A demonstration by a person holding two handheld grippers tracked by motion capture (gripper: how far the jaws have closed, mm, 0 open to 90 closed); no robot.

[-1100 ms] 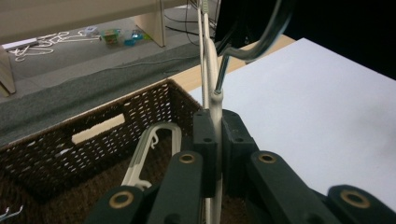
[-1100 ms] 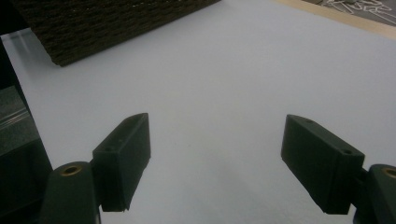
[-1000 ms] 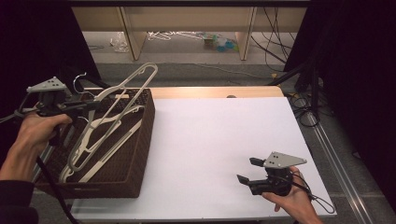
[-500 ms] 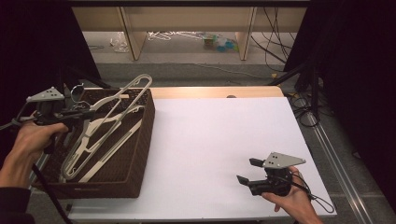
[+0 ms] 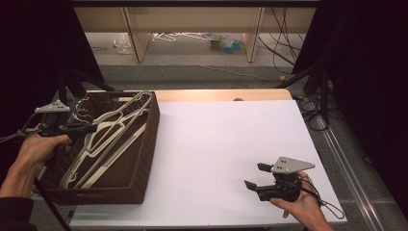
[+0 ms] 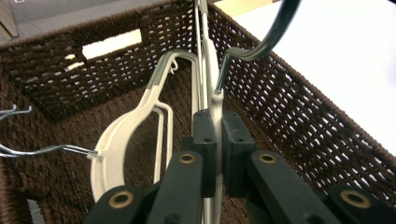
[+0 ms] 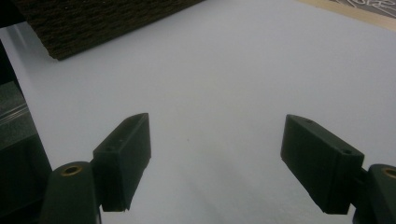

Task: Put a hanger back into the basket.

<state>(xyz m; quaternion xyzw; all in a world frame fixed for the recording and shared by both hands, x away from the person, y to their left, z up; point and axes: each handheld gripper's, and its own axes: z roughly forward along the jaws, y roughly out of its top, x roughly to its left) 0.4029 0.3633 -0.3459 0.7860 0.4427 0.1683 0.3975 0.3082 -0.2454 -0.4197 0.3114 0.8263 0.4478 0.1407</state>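
We see the left gripper point(image 6: 215, 140) clamped on the neck of a cream plastic hanger point(image 5: 110, 137), which has sunk lower into the woven basket point(image 5: 144, 159) at the table's left edge; a second ago it was tilted higher above the rim. We judge the hanger is being lowered among the others lying there, so release looks near. The left hand point(image 5: 36, 149) reaches in level from the basket's left side, jaws pointing across it. Near the table's front right corner, the right gripper point(image 5: 257, 180) rests in the right hand point(image 5: 300, 204) on the white table point(image 5: 231, 139), unmoved, jaws wide apart with nothing between them.
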